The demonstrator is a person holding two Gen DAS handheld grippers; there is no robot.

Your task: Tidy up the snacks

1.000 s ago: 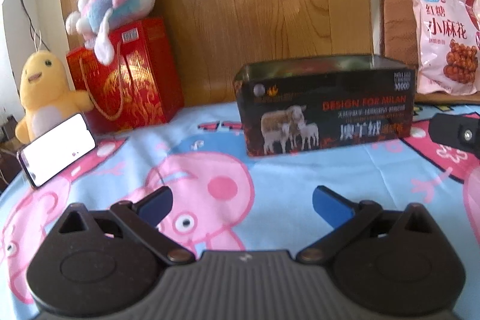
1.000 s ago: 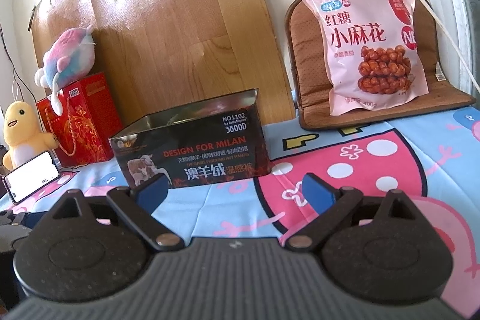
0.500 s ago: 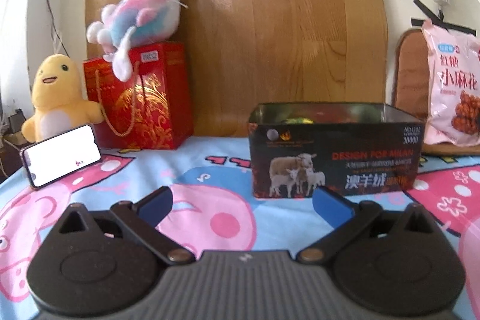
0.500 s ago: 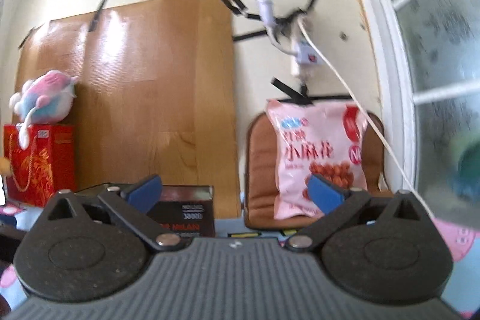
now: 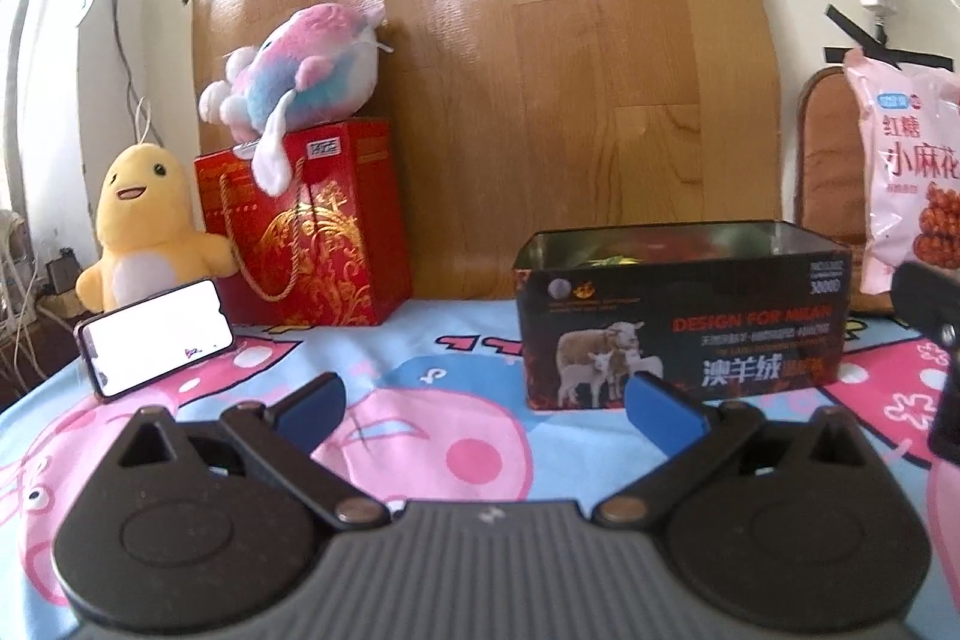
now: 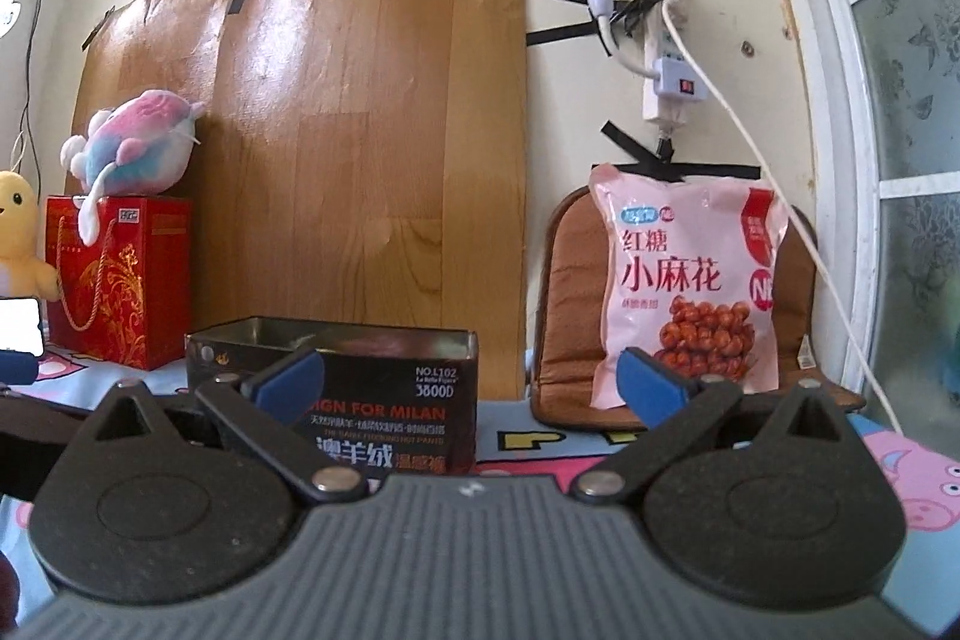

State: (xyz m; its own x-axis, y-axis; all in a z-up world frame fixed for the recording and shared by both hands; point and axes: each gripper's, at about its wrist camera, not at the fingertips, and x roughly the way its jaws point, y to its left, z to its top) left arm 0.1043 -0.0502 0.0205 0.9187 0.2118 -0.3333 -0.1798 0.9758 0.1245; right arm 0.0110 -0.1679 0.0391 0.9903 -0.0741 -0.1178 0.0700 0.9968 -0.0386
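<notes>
Left wrist view: the left gripper [image 5: 483,403] has its blue fingers [image 5: 663,409] spread wide with nothing between them. It hangs over a cartoon pig cloth [image 5: 420,436]. A black tin box [image 5: 684,313] with no lid stands on the cloth, toward the back edge. The right gripper [image 6: 471,388] is spread wide too and holds nothing. A pink snack bag [image 6: 687,289] leans upright on a brown cushion [image 6: 567,310] near the back right corner, apart from the box.
</notes>
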